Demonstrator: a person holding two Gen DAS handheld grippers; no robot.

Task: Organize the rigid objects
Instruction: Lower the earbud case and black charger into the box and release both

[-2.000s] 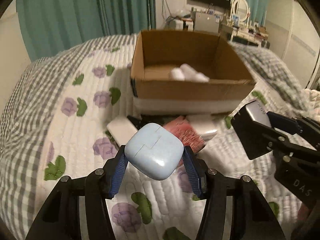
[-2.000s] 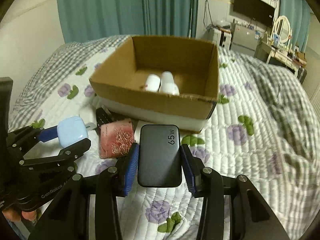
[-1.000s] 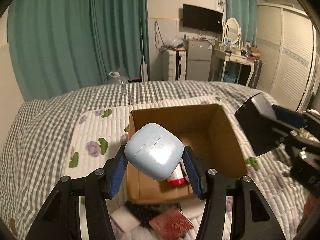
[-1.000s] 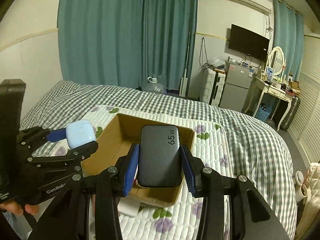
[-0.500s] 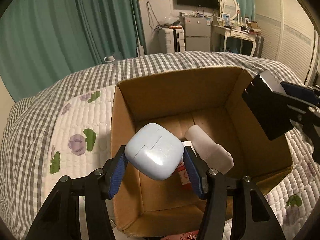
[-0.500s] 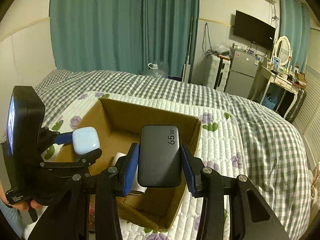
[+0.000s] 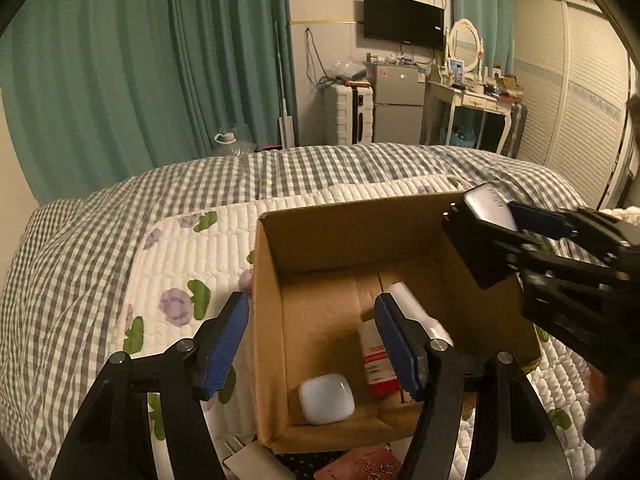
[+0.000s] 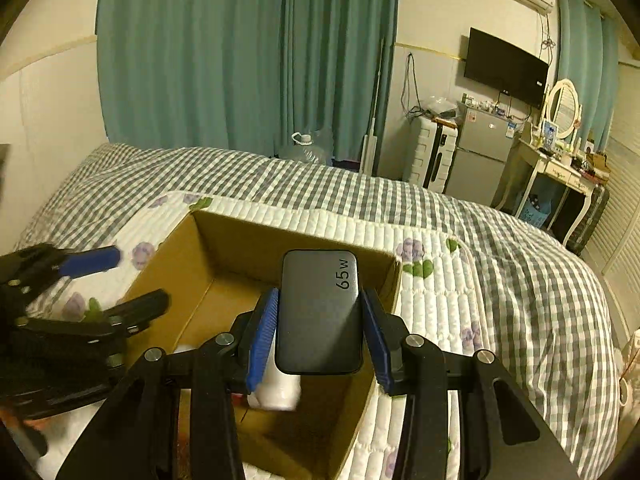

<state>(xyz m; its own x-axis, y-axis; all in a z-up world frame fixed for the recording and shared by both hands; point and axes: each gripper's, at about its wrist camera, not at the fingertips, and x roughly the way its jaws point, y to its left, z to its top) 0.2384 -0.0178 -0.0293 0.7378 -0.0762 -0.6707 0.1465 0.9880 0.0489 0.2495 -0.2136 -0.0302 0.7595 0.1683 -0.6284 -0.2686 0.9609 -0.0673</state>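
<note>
An open cardboard box [image 7: 268,320] [image 8: 176,248] stands on the quilted bed. My left gripper [image 7: 316,336] is open and empty above the box's near left corner. The pale blue earbud case [image 7: 326,398] lies on the box floor below it, beside a white bottle [image 7: 416,316] and a red-and-white small box [image 7: 378,360]. My right gripper [image 8: 320,340] is shut on a dark grey 65 W charger [image 8: 320,312] and holds it above the box's right side. It also shows in the left wrist view [image 7: 488,216]. The left gripper shows at the left edge of the right wrist view [image 8: 100,280].
In front of the box lie a white flat item [image 7: 252,462], a dark item and a red patterned pouch [image 7: 360,466]. The bed has a checked blanket [image 7: 80,248] and a floral quilt [image 7: 184,264]. Teal curtains, a fridge and a dresser stand behind.
My left gripper has opened and let go of the blue earbud case, which now lies inside the box. My right gripper still holds the charger, above the box.
</note>
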